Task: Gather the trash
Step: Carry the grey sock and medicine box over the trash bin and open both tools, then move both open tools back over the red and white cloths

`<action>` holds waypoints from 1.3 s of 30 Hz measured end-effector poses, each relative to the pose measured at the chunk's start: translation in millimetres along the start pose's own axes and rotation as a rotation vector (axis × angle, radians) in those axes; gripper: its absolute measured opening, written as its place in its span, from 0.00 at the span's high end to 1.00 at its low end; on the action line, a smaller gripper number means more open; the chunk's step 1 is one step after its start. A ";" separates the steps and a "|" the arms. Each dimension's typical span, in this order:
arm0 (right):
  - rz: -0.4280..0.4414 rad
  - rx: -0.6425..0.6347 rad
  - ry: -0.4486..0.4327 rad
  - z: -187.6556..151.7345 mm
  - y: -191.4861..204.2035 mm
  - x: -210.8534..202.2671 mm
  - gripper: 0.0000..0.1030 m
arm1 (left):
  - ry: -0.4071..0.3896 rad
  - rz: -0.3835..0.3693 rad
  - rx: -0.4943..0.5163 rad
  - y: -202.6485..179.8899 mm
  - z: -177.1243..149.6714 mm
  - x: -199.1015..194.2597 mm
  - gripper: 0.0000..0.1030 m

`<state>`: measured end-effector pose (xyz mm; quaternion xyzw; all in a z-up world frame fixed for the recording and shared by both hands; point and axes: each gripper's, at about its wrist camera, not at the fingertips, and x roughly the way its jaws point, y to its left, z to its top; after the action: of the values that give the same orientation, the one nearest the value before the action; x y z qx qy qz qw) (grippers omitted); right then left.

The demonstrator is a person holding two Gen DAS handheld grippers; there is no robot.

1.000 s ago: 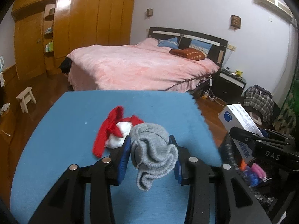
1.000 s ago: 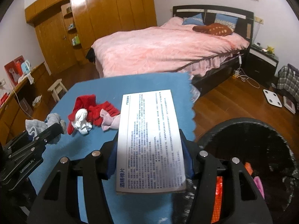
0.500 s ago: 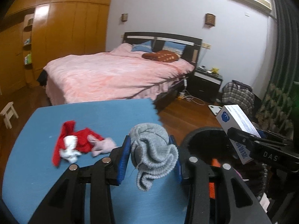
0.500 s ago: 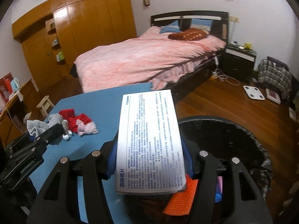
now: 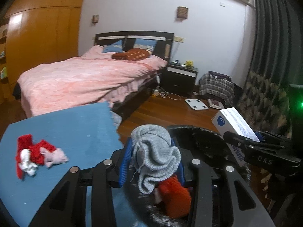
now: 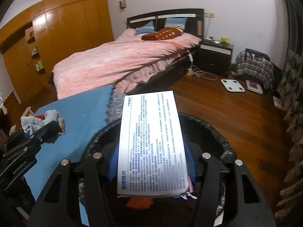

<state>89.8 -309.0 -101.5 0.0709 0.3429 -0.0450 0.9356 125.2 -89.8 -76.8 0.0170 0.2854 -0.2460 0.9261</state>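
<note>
Fingers of the left gripper (image 5: 153, 160) are clamped on a grey sock (image 5: 154, 152), which hangs between them above the near rim of the black bin (image 5: 200, 141). Right gripper (image 6: 151, 162) fingers pinch a white box (image 6: 151, 141) flat between them, over the bin's mouth. Left of the left fingers, red, white and pink socks (image 5: 36, 154) lie heaped on the blue surface (image 5: 75, 124).

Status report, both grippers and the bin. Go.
Left gripper shut on grey sock. Right gripper shut on white box. Both over black bin. Nothing blocking.
</note>
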 end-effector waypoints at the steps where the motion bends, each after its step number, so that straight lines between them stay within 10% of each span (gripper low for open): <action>1: -0.008 0.003 0.003 -1.0 -4.1 1.5 0.47 | 0.006 -0.012 0.003 -4.9 -0.5 3.6 0.61; 8: -0.051 0.030 0.025 -13.4 -30.7 9.4 0.46 | 0.045 -0.065 0.015 -27.2 0.2 27.6 0.59; 15: -0.080 0.044 0.043 -19.3 -42.9 16.8 0.30 | 0.060 -0.080 -0.001 -28.9 -0.9 31.3 0.30; 22: -0.036 0.051 0.001 -18.8 -33.8 8.9 0.08 | 0.042 -0.006 0.008 -11.1 -1.5 16.7 0.13; 39: 0.095 -0.051 -0.039 12.4 58.1 21.6 0.06 | -0.028 0.245 -0.080 92.9 -14.6 -48.0 0.07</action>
<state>121.8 -254.5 -100.2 0.0624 0.3217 0.0067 0.9447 126.5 15.7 -73.4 0.0115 0.2777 -0.1197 0.9531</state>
